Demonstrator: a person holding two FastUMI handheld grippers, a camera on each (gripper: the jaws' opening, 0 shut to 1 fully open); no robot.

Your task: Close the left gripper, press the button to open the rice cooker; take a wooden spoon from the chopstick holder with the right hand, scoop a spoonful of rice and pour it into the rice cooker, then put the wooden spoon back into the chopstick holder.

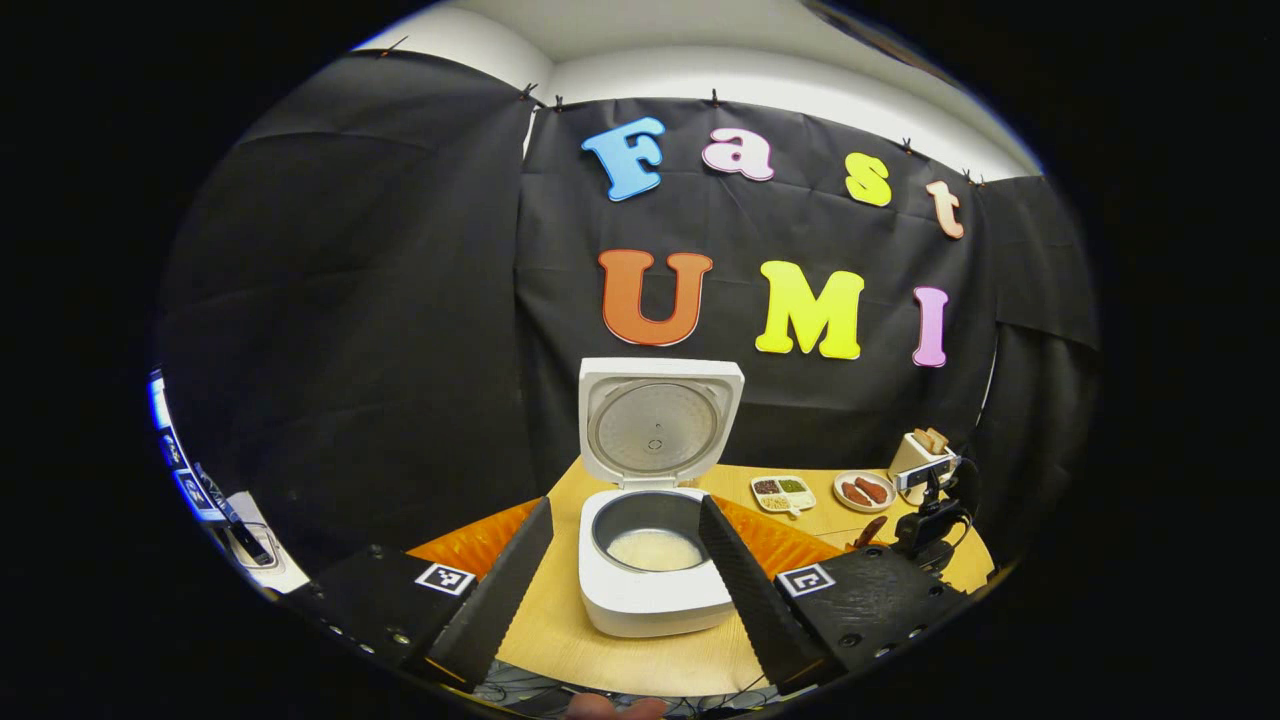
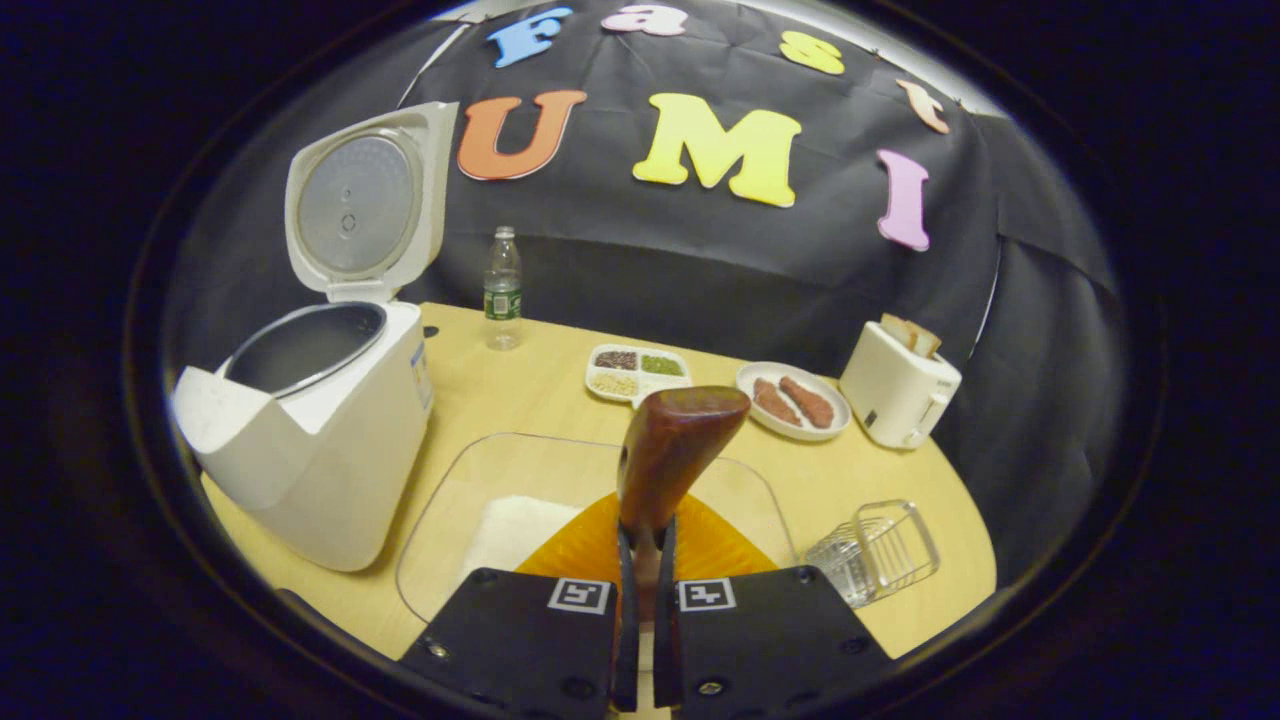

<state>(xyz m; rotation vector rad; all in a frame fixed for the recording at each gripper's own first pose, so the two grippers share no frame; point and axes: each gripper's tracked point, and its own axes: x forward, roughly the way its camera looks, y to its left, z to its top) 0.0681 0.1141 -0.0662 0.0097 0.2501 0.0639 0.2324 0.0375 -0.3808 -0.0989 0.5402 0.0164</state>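
Observation:
The white rice cooker point(image 1: 650, 600) stands open with its lid point(image 1: 655, 420) upright, and a pale layer lies at the bottom of its pot point(image 1: 655, 550). My left gripper point(image 1: 625, 505) is open, its fingers spread to either side of the cooker's front. My right gripper point(image 2: 647, 535) is shut on the handle of the wooden spoon point(image 2: 680, 440). The spoon's brown bowl points up and away, above a clear glass dish point(image 2: 470, 480) holding white rice point(image 2: 515, 530). The wire chopstick holder point(image 2: 880, 550) sits to the right of the dish. The cooker point(image 2: 330, 450) is to the left of the spoon.
On the wooden table point(image 2: 520, 390) stand a water bottle point(image 2: 502, 290), a divided plate of grains point(image 2: 637, 373), a plate of sausages point(image 2: 793, 400) and a toaster point(image 2: 900, 385) along the back. An orange mat point(image 2: 590, 545) lies under the glass dish.

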